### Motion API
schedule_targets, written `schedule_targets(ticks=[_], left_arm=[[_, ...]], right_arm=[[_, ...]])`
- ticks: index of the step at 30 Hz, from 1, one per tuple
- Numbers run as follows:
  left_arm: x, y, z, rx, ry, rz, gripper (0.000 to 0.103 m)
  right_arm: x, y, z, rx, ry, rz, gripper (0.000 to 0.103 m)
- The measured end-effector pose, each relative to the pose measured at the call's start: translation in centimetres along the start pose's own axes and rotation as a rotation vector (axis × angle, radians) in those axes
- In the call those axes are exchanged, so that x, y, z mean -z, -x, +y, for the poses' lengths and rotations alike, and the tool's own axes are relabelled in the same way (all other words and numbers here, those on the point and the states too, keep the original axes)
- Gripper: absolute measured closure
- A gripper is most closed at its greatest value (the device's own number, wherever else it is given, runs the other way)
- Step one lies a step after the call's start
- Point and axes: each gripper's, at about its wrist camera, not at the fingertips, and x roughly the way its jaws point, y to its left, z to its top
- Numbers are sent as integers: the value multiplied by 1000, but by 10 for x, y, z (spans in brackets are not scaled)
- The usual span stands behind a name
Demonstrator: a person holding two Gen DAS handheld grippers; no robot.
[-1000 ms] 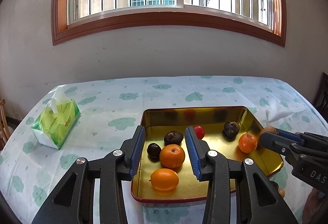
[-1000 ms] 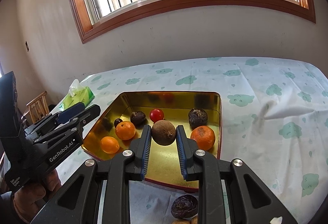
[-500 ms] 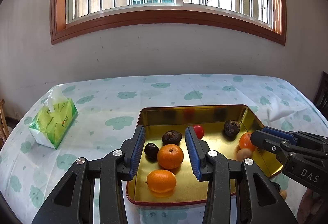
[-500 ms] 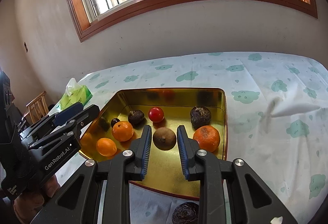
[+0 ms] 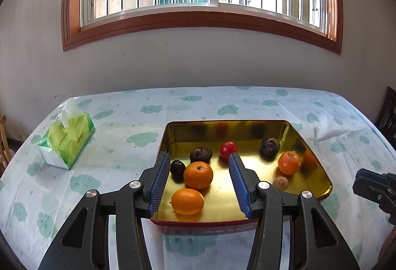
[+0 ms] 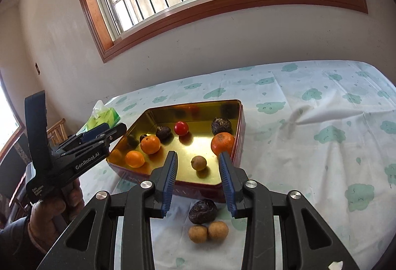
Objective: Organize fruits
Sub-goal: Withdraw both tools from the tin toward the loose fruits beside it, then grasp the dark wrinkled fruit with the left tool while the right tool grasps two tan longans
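Fruit sits in a gold tray

Both the right gripper (image 6: 198,178) and left gripper (image 5: 199,183) are opening, holding nothing. The small brown fruit (image 6: 198,163) lies in the gold tray (image 6: 241,119).

Gold-lined tin tray (image 6: 237,121) holding three oranges (image 5: 198,174) (image 5: 187,200) (image 5: 289,162), a red cherry tomato (image 5: 228,149), two wrinkled dark fruits (image 5: 201,154) (image 5: 270,146), a dark plum (image 5: 177,168) and a small brown fruit (image 6: 198,162), all lying apart. Just outside the tray's near wall lie a wrinkled dark fruit (image 6: 203,211) and two touching brown fruits (image 6: 208,232).
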Motion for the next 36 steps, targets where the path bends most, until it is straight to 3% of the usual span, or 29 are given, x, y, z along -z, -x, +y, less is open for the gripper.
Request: schedule_targets(ticks=[6,11,13,14,15,17,21,22,23,24,26,28,31,34,36], left_arm=[[35,24,-3,-17,10,-17,53],[60,30,-1,-27,36,26,52],[63,41,1,-40,55,-27,50],[64,45,2,-41,60,-50,42],[65,49,3,-47,64,-67,27],[66,55,4,-66,75,-93,13],[66,60,3,-55,75,-109,8],[66,59,2,-49,70,-101,7],[66,57,1,-49,66,-90,7],[66,55,0,-54,63,-78,7],[66,53,-2,-59,60,-63,7],[67,54,-4,-48,60,-60,7],[68,54,-9,-37,45,-49,4],[68,48,-17,-33,10,-16,2],[68,44,-21,-41,-9,5,2]], right_arm=[[49,7,-8,-3,-3,107,70],[60,-6,6,9,62,159,70],[60,-13,10,14,71,167,70],[59,-17,11,23,73,177,70],[59,-20,13,24,71,184,70],[59,-22,15,40,71,184,70],[53,-10,1,72,14,121,69],[51,-11,-3,61,10,131,67],[50,-13,-4,55,25,151,57],[49,-17,-4,59,49,170,39],[50,-20,-3,88,86,148,29],[46,-27,-3,80,92,152,29],[46,-48,0,61,113,246,49],[47,-50,8,62,168,252,59],[49,-45,10,70,186,251,59]])
